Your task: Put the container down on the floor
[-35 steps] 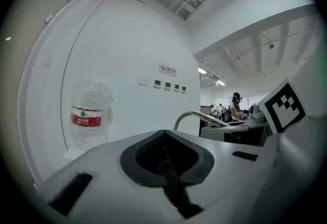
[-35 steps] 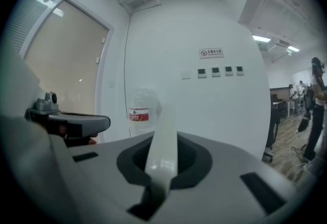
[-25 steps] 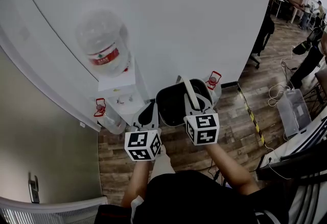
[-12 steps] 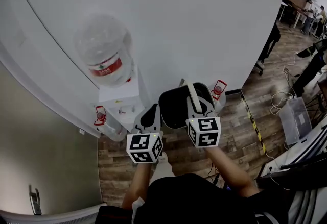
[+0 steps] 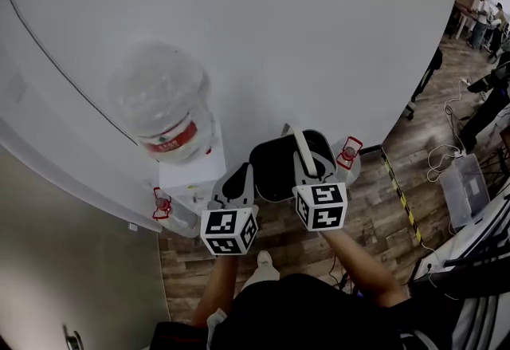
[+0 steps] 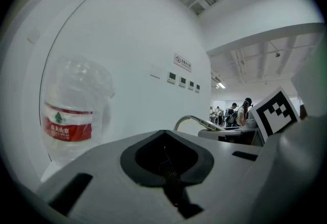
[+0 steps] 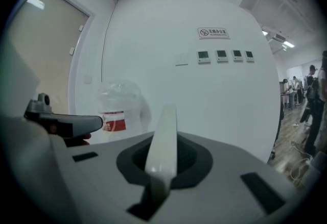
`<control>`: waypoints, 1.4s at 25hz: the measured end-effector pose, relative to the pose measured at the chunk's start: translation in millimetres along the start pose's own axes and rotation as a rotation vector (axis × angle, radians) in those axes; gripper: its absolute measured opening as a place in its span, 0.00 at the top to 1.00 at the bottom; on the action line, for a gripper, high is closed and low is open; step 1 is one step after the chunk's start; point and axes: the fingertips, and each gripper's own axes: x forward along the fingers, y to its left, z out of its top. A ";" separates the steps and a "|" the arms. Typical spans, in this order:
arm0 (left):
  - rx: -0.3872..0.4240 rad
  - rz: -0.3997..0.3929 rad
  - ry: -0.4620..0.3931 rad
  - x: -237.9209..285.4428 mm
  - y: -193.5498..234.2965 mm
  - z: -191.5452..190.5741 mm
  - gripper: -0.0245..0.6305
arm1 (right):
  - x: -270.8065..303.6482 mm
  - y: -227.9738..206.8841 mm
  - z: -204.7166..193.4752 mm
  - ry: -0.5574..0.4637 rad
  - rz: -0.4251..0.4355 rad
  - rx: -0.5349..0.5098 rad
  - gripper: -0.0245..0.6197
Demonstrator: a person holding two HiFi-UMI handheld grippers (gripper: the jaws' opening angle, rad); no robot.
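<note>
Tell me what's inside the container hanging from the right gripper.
Only a dark interior shows in the container, no contents visible. The white handle and right gripper cover part of its opening.

wood floor (image 5: 374,209) under me | water dispenser (image 5: 191,181) stands on it by wall | red-cap btl (image 5: 163,203) just L of dispenser, 2nd btl (image 5: 348,155) to its R | clr bin (image 5: 466,185) + cables (image 5: 442,155) far R of dispenser

- A large water bottle (image 5: 163,105) is sitting upturned on a white dispenser (image 5: 190,181).
- A clear bin (image 5: 464,185) is lying near the floor's right edge.
</note>
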 end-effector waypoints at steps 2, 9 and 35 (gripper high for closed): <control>-0.006 -0.010 0.005 13.0 14.1 4.2 0.94 | 18.0 0.7 5.9 0.003 -0.012 0.002 0.91; -0.008 -0.071 0.016 56.4 51.1 14.2 0.94 | 74.3 4.3 15.6 0.030 -0.056 -0.005 0.91; -0.121 -0.176 0.149 106.5 95.6 -45.1 0.94 | 153.9 2.9 -26.5 0.168 -0.116 0.006 0.91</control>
